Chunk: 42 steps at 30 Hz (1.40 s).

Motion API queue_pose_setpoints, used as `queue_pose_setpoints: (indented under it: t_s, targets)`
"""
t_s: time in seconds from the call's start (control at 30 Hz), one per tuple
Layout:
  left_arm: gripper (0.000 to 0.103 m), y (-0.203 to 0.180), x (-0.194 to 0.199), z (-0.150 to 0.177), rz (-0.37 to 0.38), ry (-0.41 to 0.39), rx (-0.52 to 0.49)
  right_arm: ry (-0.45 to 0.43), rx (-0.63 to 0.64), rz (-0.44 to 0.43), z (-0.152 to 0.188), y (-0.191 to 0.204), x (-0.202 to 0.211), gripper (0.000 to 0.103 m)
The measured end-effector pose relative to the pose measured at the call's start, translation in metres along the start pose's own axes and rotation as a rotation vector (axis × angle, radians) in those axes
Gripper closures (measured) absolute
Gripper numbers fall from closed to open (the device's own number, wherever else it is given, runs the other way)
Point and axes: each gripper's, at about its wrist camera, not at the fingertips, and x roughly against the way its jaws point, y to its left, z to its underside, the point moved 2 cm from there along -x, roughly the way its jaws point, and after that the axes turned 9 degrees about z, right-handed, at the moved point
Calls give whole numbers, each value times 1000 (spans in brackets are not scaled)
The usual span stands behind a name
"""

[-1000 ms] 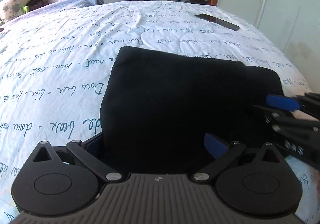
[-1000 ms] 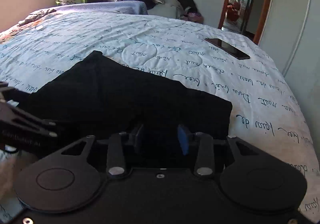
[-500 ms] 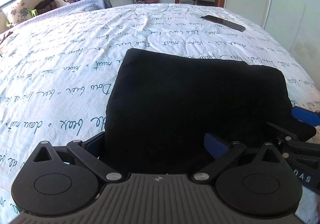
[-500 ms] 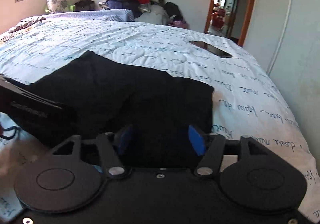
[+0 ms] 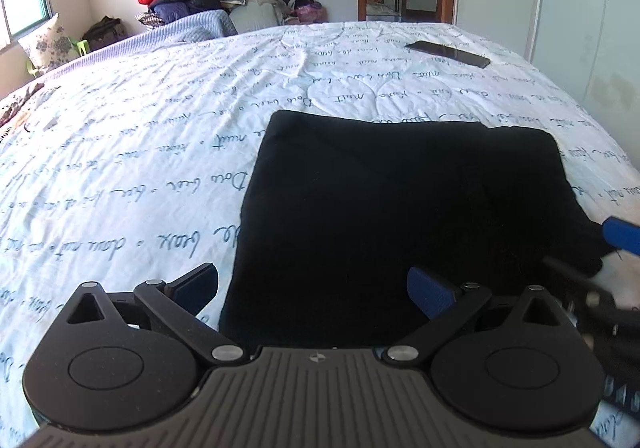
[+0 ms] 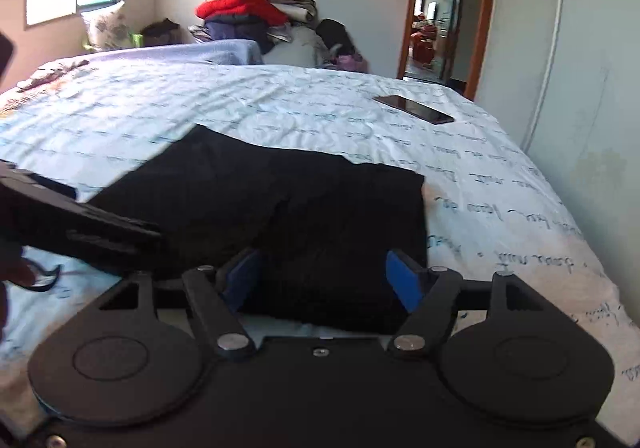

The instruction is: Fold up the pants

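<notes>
Pants lie folded in a flat rectangle on the bed, left gripper spread and empty, right gripper jaws opening with nothing pinched, so the fold looks finished; next likely just clearing away or a quick smoothing.

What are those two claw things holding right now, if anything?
Nothing. The left gripper is open over the near edge of the folded black pants; the right gripper is opening, its pads clear of the cloth.
</notes>
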Motion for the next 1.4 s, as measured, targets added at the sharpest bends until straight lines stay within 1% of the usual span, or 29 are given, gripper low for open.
queue_pose_setpoints:
  t_s: [0.17,0.27,0.43,0.63,0.83,0.93,1.13,1.2,1.27,1.37,1.4]
  targets:
    - [2,1,26,11,-4,8,-4,-11,25,-33,11,12,36,28]
    - [2,6,41,20,-25,6,5,-8,19,-58,17,16,51,28]
    - [2,16,57,34,-35,14,32,-10,32,-63,24,23,66,28]
    - [2,22,67,41,-53,17,38,-19,34,-73,28,29,76,28]
    - [2,21,72,48,-54,20,43,2,-19,-73,33,32,80,27]
    - [2,19,74,52,-58,23,40,20,-41,-79,39,35,80,25]
    - [1,19,82,62,-73,14,58,21,-57,-37,48,37,85,24]
    - [1,21,85,68,-80,3,67,22,-100,-39,51,36,87,19]
    - [1,25,84,77,-91,6,81,43,-137,-45,57,39,81,18]
    - [1,33,79,90,-92,27,100,103,-164,-26,69,49,66,18]
    - [1,36,77,94,-97,33,99,116,-171,-12,72,52,62,15]
